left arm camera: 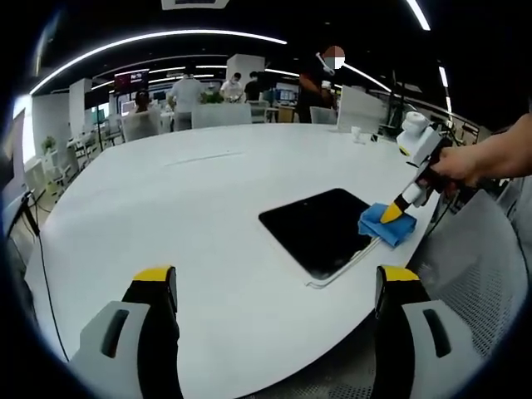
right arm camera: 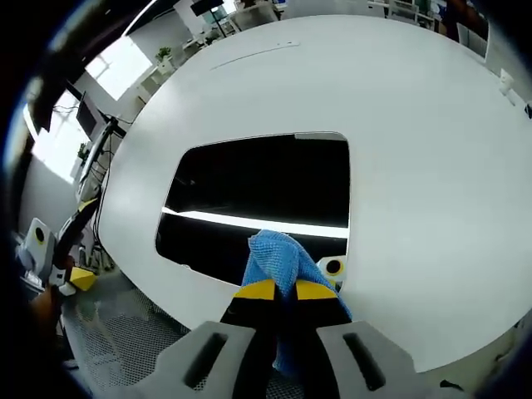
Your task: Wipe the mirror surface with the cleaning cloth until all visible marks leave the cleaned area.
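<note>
Yellow-tipped jaws of the right hand-held gripper (right arm camera: 283,290) rise closest in the right gripper view, pressed together on a blue cleaning cloth (right arm camera: 281,259) that bunches up above the tips and hangs down between them. That cloth rests on the near edge of the mirror (right arm camera: 274,187), a dark rounded rectangle lying flat on the white desk (right arm camera: 416,125); a bright strip of ceiling light reflected in the mirror runs just behind the cloth. What lies on the glass beneath the cloth is hidden.

From the left gripper view, the left hand-held gripper (left arm camera: 277,281) holds its jaws wide apart over bare desk, short of the mirror and gripping nothing. Beyond the mirror's far corner, a person's hand (left arm camera: 455,164) steers the right hand-held gripper. Marks on the mirror are too faint to make out.
</note>
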Demonstrator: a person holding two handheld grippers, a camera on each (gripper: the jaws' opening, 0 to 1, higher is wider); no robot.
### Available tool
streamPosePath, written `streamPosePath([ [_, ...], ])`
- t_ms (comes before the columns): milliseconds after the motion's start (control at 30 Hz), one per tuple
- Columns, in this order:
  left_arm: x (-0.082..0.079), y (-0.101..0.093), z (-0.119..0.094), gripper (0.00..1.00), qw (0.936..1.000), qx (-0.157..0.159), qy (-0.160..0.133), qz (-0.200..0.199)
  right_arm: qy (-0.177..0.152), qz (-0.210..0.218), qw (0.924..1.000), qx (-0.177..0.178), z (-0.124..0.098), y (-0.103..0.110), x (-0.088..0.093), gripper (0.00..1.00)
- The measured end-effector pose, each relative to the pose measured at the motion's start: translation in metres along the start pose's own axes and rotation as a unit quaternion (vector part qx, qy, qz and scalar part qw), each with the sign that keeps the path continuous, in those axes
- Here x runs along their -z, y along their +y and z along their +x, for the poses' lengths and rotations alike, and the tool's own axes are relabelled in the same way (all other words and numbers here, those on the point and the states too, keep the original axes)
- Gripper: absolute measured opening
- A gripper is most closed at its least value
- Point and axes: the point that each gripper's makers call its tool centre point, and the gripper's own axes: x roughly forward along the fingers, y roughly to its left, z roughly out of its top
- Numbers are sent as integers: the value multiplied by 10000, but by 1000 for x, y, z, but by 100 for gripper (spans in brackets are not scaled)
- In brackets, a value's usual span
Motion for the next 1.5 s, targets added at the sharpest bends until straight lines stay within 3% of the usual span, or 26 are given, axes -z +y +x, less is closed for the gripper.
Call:
streamPosePath([
  [600, 0, 1, 1, 99, 10000, -2, -3, -29, 13, 139, 9999, -3, -4, -20, -1, 0],
  [933, 1, 1, 1, 99, 10000, 1, 5, -27, 62, 113, 9999, 3, -5, -21, -1, 0],
  [1500, 0, 3, 2, 99, 10000, -35, 7, -44, 25, 11, 9999, 126, 2, -28, -26, 0],
])
